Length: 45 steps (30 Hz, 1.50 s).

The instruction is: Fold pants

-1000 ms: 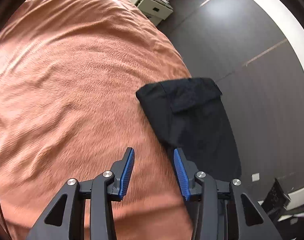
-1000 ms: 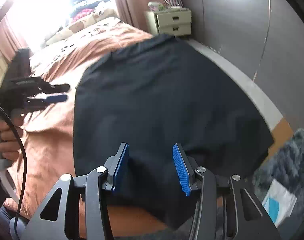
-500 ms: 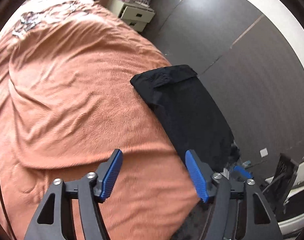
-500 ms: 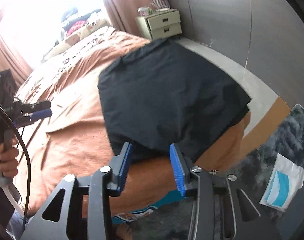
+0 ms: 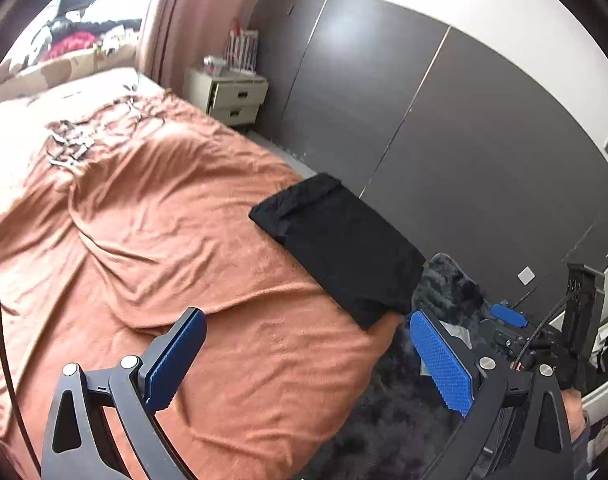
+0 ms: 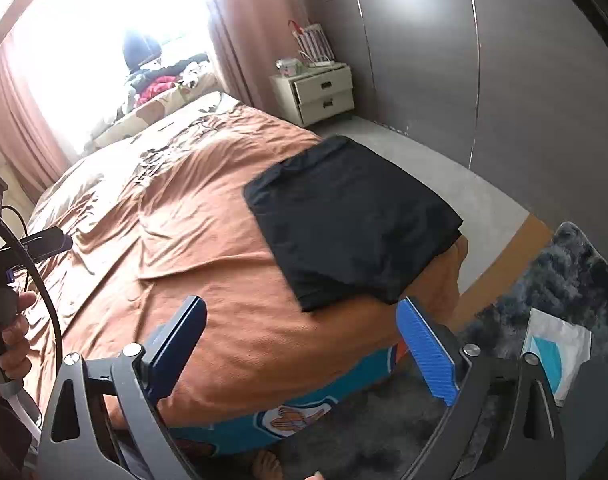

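Observation:
The black pants (image 5: 340, 240) lie folded into a flat rectangle on the right corner of the orange bedspread (image 5: 152, 216); the right wrist view shows the pants (image 6: 352, 220) too. My left gripper (image 5: 308, 360) hangs well back from them over the bed's near edge, its jaws opening wide with nothing between them. My right gripper (image 6: 304, 352) is also raised and drawn back, jaws opening wide and empty. In the right wrist view the left gripper (image 6: 44, 242) shows at the far left, held by a hand (image 6: 12, 340).
A cream nightstand (image 5: 228, 96) stands at the head of the bed by dark wardrobe panels (image 5: 464, 140). A dark shaggy rug (image 6: 564, 280) and a white packet (image 6: 552, 352) lie on the floor. A bare foot (image 6: 266, 466) shows below the bed.
Both grippers opened wide and pulled up and back from the pants, which now look smaller and lie alone on the bed corner. More of the room has come into view.

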{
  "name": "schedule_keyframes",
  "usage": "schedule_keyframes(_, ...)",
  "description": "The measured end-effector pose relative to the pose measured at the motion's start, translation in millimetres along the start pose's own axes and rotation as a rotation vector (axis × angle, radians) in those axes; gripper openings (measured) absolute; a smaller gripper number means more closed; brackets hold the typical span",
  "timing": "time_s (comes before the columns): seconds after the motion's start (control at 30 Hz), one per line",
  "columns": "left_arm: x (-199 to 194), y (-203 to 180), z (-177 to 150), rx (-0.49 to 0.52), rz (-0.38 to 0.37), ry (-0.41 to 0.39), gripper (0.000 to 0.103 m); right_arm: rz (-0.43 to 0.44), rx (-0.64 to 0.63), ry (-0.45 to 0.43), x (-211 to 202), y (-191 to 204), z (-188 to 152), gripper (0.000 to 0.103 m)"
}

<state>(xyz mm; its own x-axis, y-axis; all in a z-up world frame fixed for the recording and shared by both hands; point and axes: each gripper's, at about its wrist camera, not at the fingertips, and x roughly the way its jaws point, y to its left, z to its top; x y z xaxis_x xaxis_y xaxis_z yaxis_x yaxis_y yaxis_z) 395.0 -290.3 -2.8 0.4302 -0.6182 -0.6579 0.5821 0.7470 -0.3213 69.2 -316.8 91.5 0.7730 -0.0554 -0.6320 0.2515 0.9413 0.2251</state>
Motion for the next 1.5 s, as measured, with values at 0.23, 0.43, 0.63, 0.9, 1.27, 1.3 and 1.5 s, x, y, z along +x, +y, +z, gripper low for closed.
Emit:
schedule_keyframes(0.23, -56, -2, -14, 0.036, 0.032, -0.06, 0.103, -0.045, -0.035, -0.029, -29, 17, -1, 0.103)
schedule_keyframes(0.43, -103, -5, -27, 0.071, 0.072, -0.123, 0.103, -0.008, -0.043, -0.067, -53, 20, -2, 0.103)
schedule_keyframes(0.63, -148, -6, -47, 0.087, 0.112, -0.182, 0.103, 0.029, -0.058, -0.108, -29, 59, -34, 0.103)
schedule_keyframes(0.9, -209, -12, -84, 0.089, 0.185, -0.254, 0.103, 0.047, -0.111, -0.122, -32, 91, -71, 0.103)
schedule_keyframes(1.27, -274, -11, -142, 0.047, 0.272, -0.332, 0.103, 0.103, -0.165, -0.16, -76, 106, -106, 0.103)
schedule_keyframes(1.3, -279, -11, -148, 0.042, 0.274, -0.337, 0.103, 0.106, -0.166, -0.167, -78, 105, -109, 0.103)
schedule_keyframes(1.5, -301, -11, -185, 0.022, 0.307, -0.361, 0.103, 0.13, -0.178, -0.195, -92, 103, -133, 0.103)
